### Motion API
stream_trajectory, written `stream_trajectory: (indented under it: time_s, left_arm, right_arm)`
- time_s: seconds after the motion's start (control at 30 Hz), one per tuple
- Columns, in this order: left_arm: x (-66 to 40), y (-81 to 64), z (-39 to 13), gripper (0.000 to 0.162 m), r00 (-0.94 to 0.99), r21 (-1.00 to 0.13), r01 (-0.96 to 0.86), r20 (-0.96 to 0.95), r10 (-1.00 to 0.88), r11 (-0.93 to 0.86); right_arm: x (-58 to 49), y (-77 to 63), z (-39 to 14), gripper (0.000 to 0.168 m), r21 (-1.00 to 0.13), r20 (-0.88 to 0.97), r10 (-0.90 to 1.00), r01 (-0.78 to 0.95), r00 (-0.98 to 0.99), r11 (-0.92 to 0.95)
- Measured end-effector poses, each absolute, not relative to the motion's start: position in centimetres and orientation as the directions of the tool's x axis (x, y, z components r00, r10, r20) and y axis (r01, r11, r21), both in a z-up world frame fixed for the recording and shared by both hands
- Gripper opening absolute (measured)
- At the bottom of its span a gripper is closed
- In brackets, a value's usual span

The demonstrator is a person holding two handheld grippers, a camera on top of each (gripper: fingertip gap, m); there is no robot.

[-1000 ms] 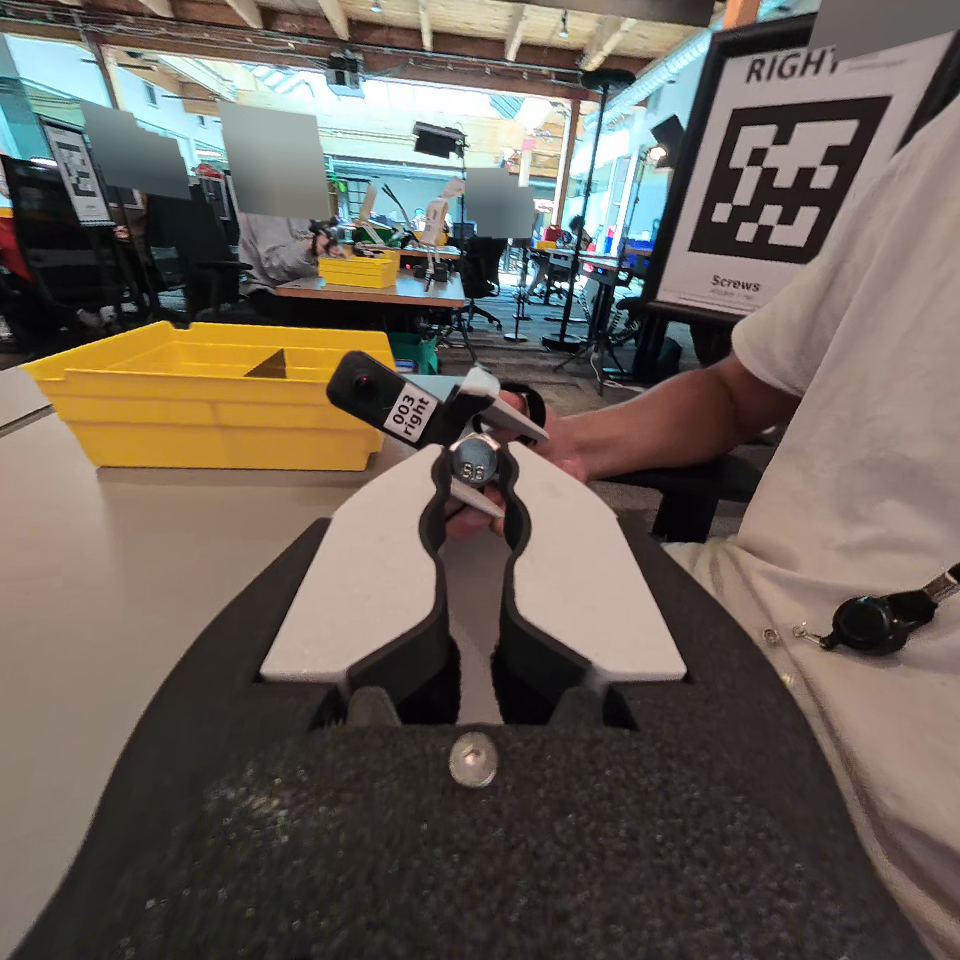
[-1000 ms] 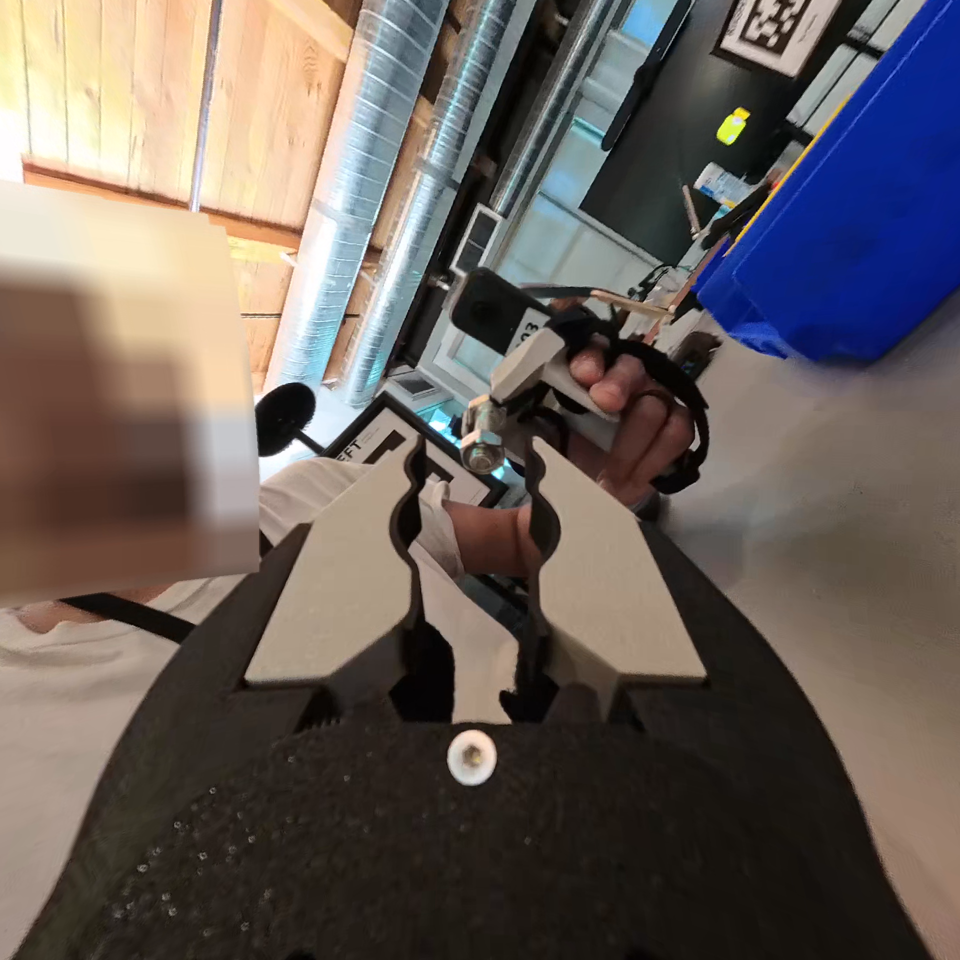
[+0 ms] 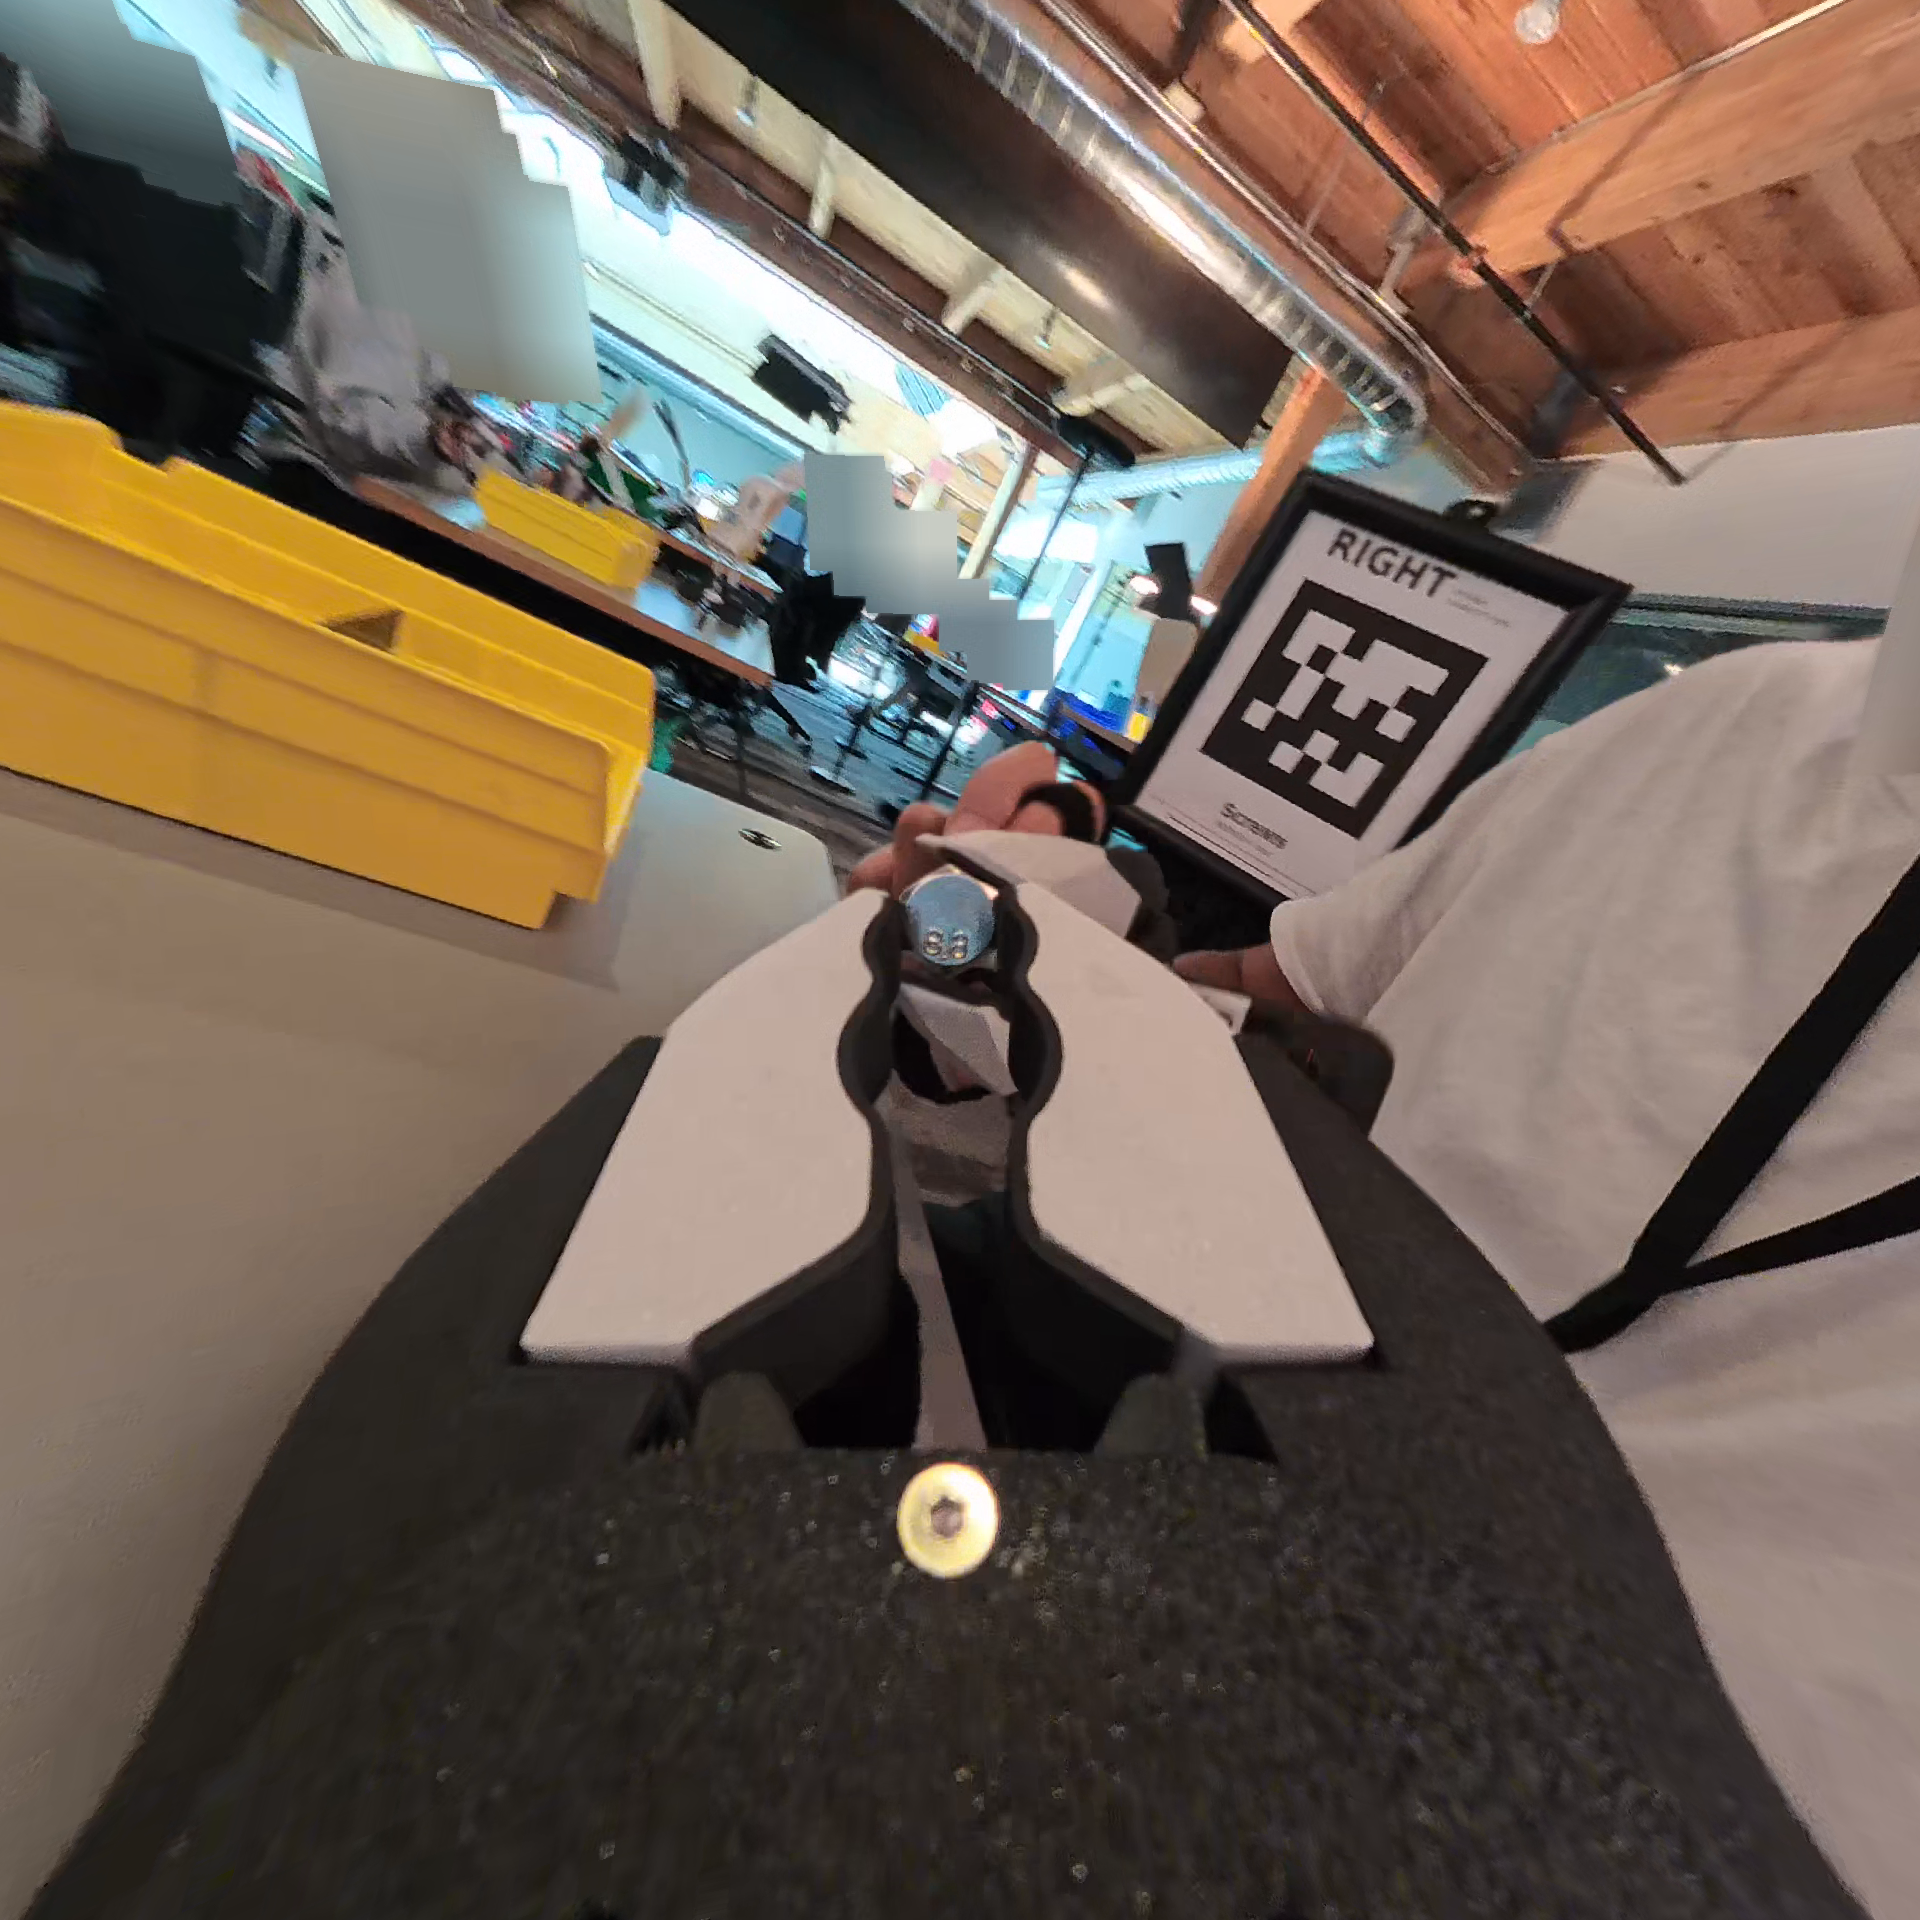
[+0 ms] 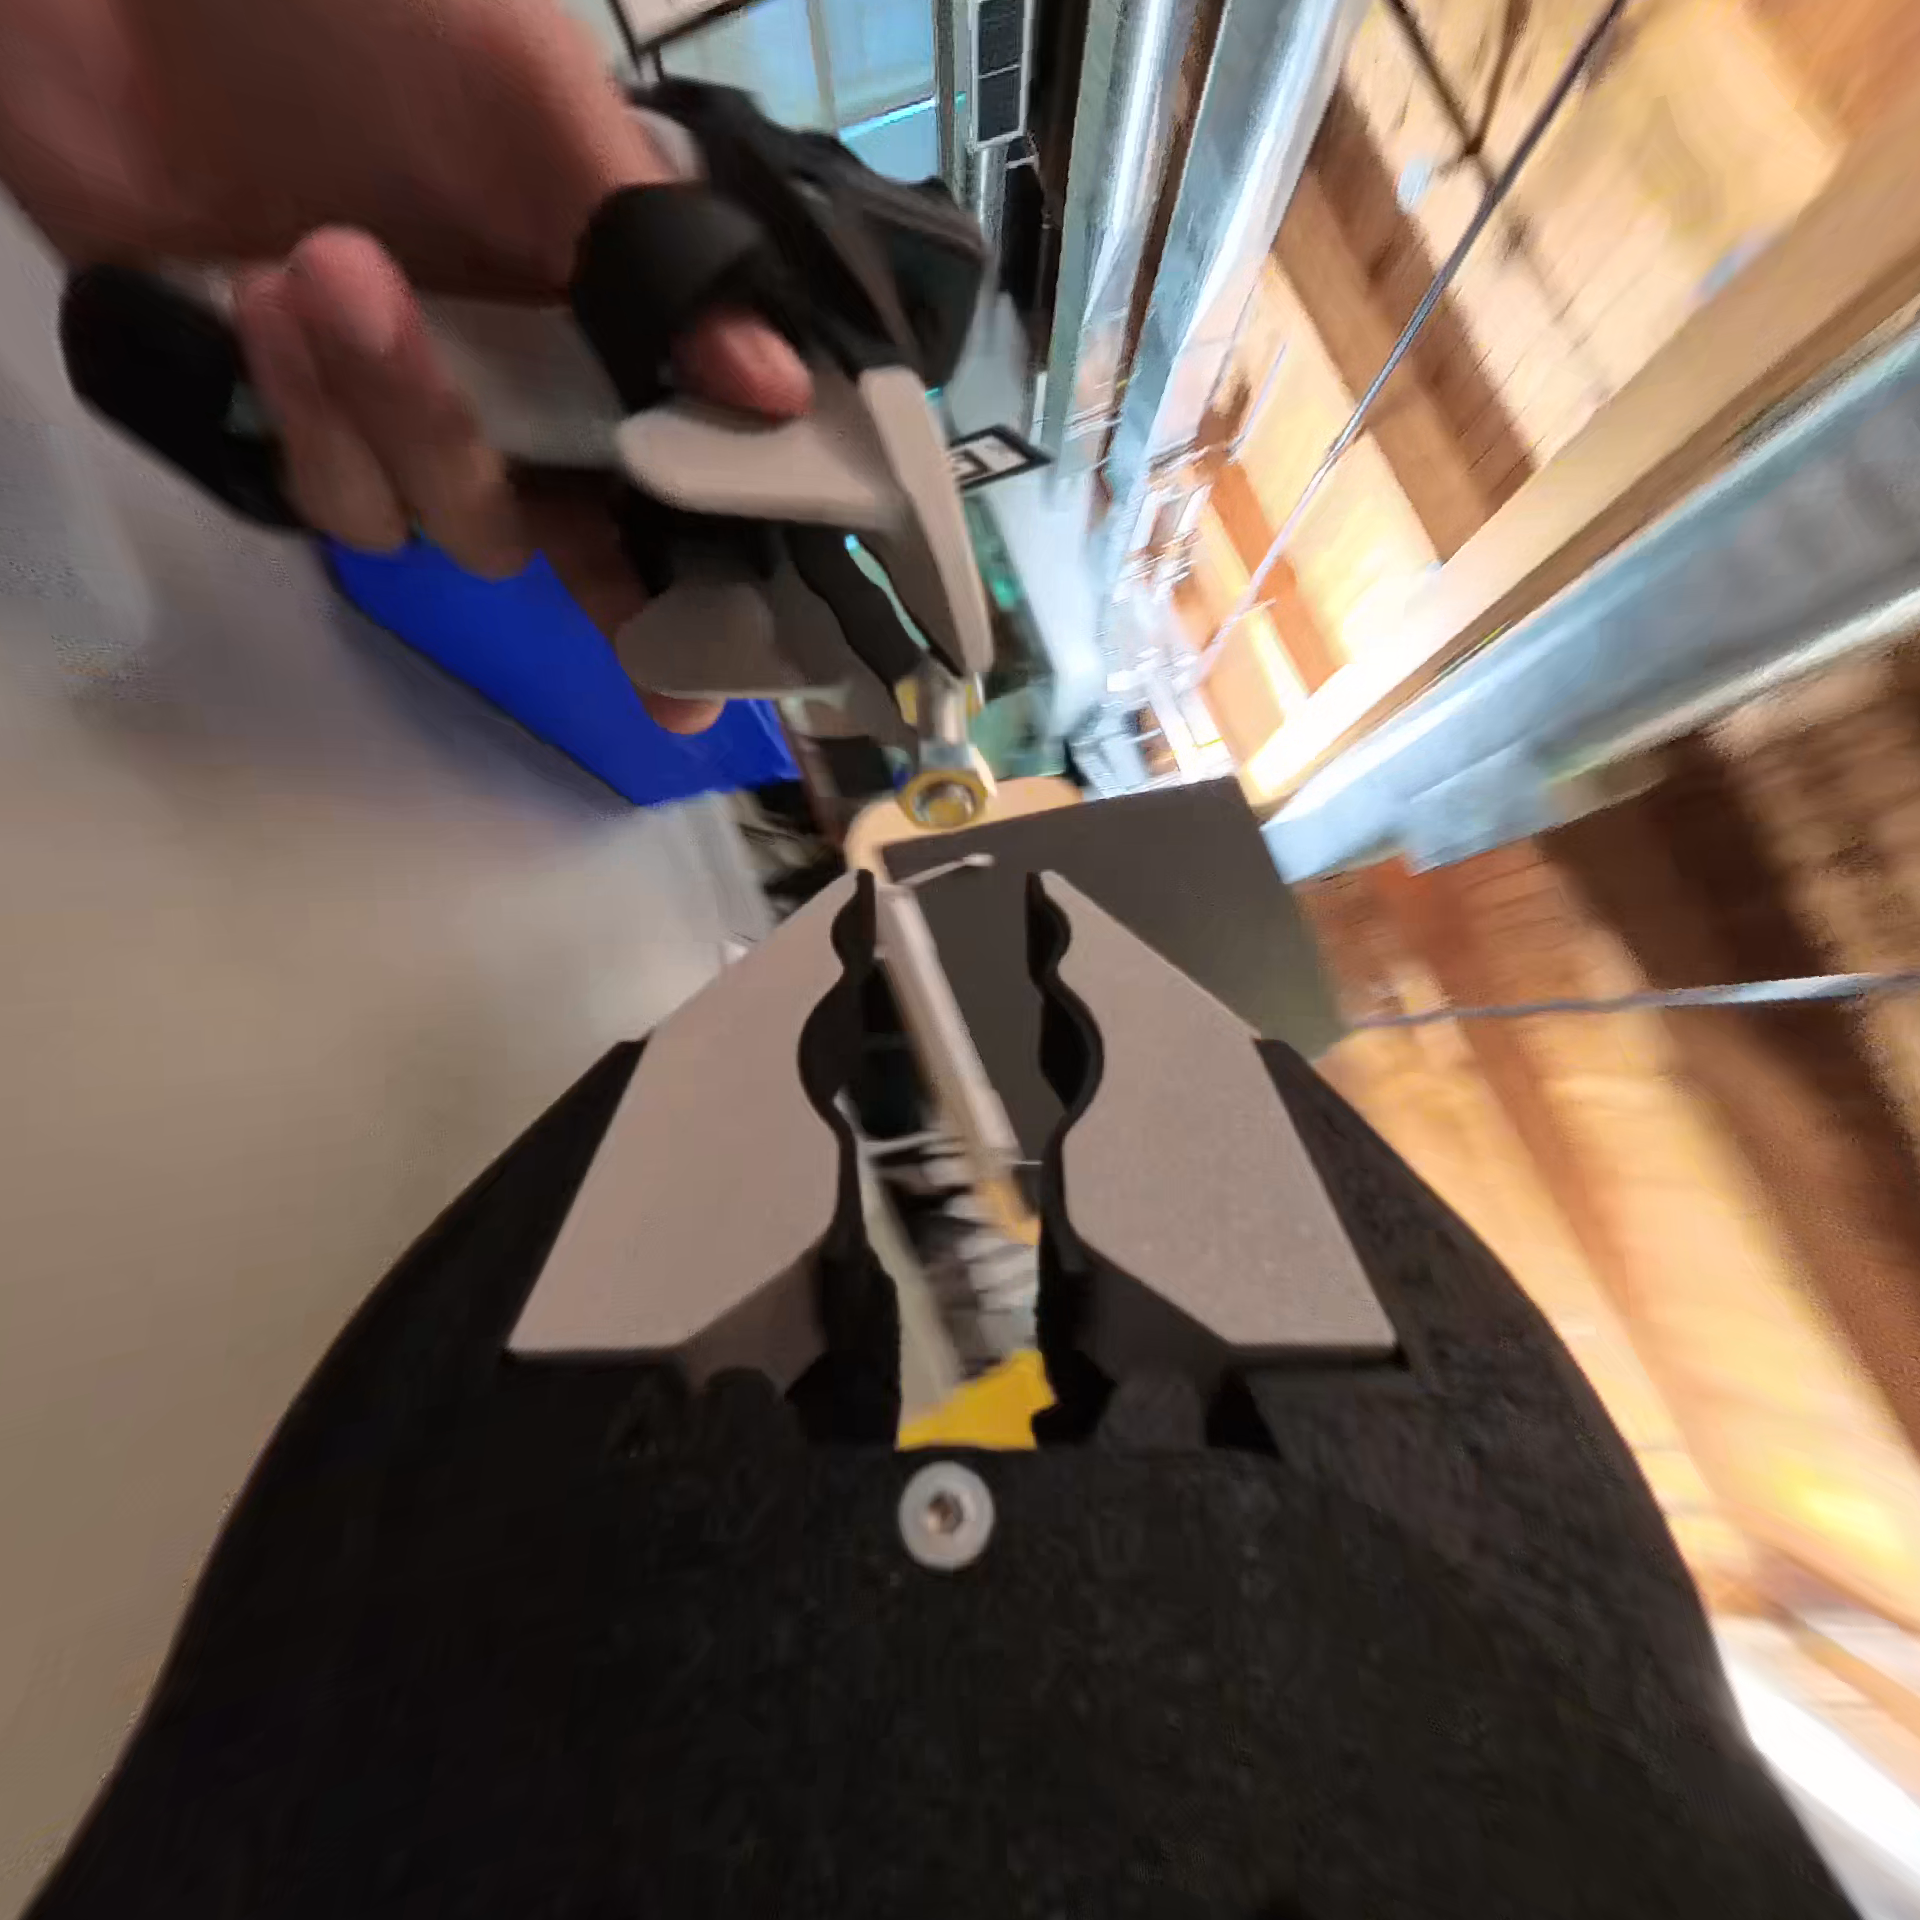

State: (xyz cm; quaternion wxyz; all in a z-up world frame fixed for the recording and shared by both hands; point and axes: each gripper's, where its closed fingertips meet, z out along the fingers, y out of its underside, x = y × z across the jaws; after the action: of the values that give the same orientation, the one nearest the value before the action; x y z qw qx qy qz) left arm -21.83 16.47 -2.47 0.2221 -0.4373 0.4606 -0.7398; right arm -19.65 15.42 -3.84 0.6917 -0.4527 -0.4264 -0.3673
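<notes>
The left gripper (image 3: pixel 948 920) has its jaws closed on a hex bolt (image 3: pixel 951 940), pinched in the outermost notch at the very tips. In the left wrist view the bolt's round, stamped head faces back at the camera, so its long axis runs straight out ahead of the jaws, shank pointing away.

In the right wrist view the same bolt appears from its far end. A short length of shank sticks out of the left gripper's tips, with a hex nut (image 4: pixel 940 798) seated on the threaded end and turned towards the right camera. The right gripper (image 4: pixel 948 894) has its jaws parted and nothing between them. The nut sits just beyond their tips, a little above the line of the gap and roughly centred on it, close but apart. The two grippers thus face each other nearly nose to nose, with the bolt's axis lying roughly along the line between them. This view is smeared by motion blur, so finer contact cannot be judged.

The left hand (image 4: pixel 416 364) wraps the left gripper's handle from above, fingers through black straps. The right hand (image 3: pixel 997 800) shows just behind the bolt head. Both grippers are held up off the desk (image 3: pixel 260 1091) in front of the person's white shirt (image 3: pixel 1610 1039).

Left of the left jaws a yellow bin (image 3: pixel 312 727) stands on the desk. Right of them is a black-framed marker sign (image 3: pixel 1351 707). Behind the left hand lies a blue bin (image 4: pixel 540 644).
</notes>
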Motion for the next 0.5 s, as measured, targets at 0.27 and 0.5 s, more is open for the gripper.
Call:
stream_trajectory:
  time_s: [0.27,0.5]
  left_arm:
    - [-25.6,18.6,-2.9,0.017,-0.248,-0.963,0.036,0.252,-0.935,-0.268]
    - [-27.3,17.5,-3.0,0.017,-0.173,-0.994,0.046,0.087,-0.981,-0.096]
  right_arm:
    - [-24.3,17.5,-6.5,0.046,-0.988,-0.140,0.789,-0.030,0.598,-0.152]
    - [-26.5,16.9,-4.8,0.040,-0.437,-0.839,0.506,-0.305,-0.201,-0.846]
